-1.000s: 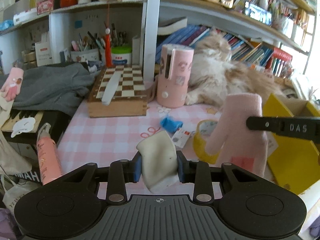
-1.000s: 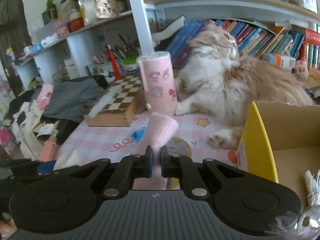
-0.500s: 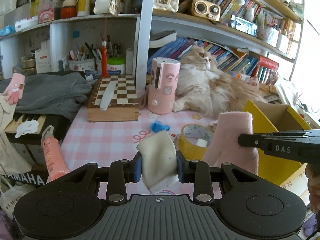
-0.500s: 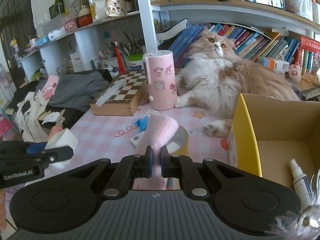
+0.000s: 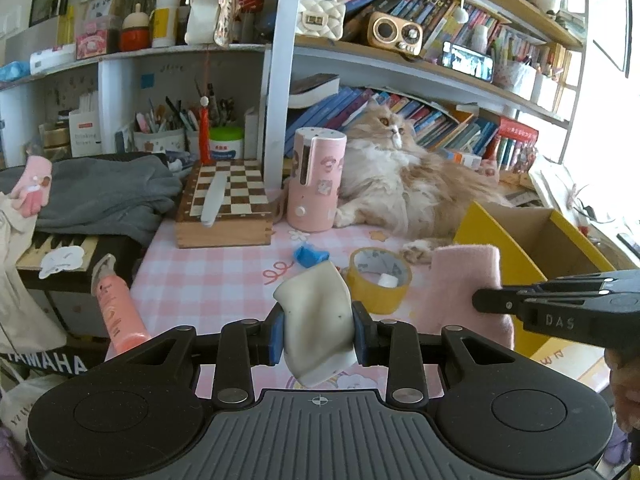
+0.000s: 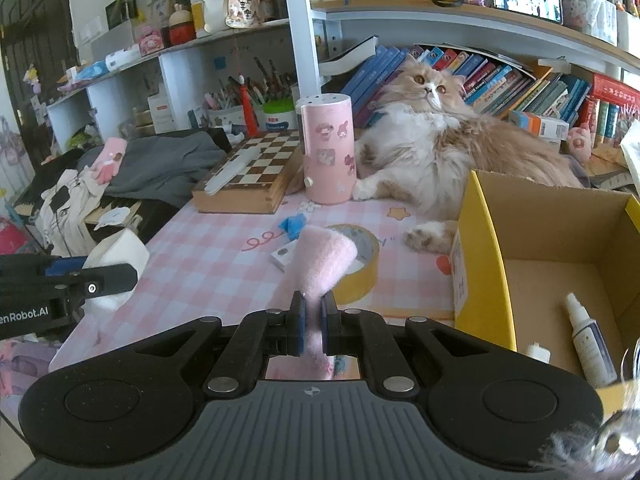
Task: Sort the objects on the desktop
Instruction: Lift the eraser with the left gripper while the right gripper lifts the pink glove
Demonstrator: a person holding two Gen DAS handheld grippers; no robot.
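A cream cloth bundle (image 5: pixel 318 320) is clamped by the left tool (image 5: pixel 318 332); a fuzzy pink sock (image 6: pixel 322 268) is pinched by the right tool (image 6: pixel 313 320) above the pink-checked desk (image 6: pixel 224 248).

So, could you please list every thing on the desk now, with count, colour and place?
cat: one, cream and ginger, lying by the books
cylinder: one, pink, upright beside the chessboard
chessboard: one, brown and white, back left
tape roll: one, yellow, desk middle
box: one, yellow cardboard, right; a spray bottle inside
white cloth: one, held in left gripper
pink cloth: one, held in right gripper
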